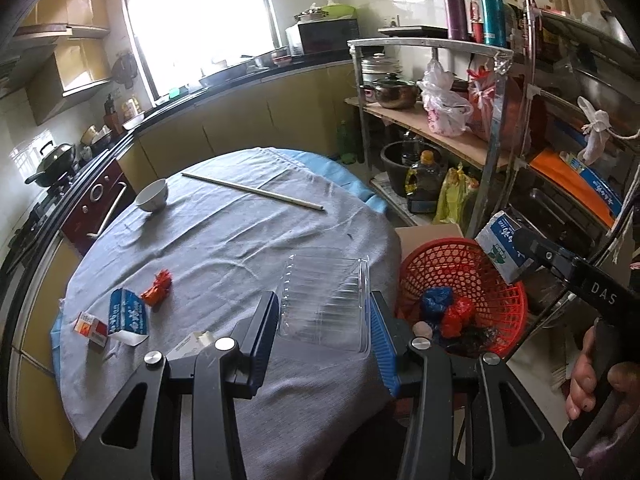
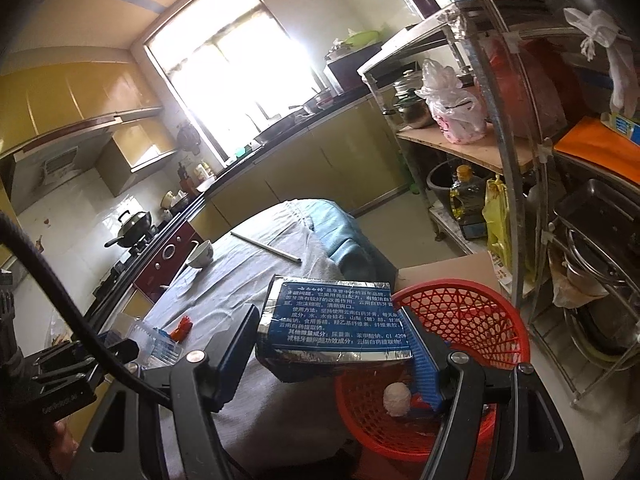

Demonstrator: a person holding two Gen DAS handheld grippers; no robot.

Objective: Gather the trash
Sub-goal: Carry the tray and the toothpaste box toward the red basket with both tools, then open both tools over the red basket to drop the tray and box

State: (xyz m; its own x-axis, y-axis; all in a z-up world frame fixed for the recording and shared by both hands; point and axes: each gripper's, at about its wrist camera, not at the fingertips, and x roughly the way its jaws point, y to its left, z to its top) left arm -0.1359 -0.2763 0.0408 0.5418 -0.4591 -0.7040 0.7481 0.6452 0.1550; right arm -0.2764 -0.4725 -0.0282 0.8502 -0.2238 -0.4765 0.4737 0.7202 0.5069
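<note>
My left gripper is shut on a clear plastic clamshell container, held over the near right part of the grey-clothed round table. Beside the table to the right stands a red mesh basket with blue and red wrappers and a white ball inside. Above its far rim my right gripper is shut on a blue and silver toothpaste box; the basket is just right of it. On the table's left lie a blue-white carton, a small red-white box and a red wrapper.
A white bowl and a long chopstick lie at the table's far side. A metal shelf rack with pots, bags and bottles stands close on the right. Kitchen counters and a stove line the left and back. A person's hand holds the right gripper.
</note>
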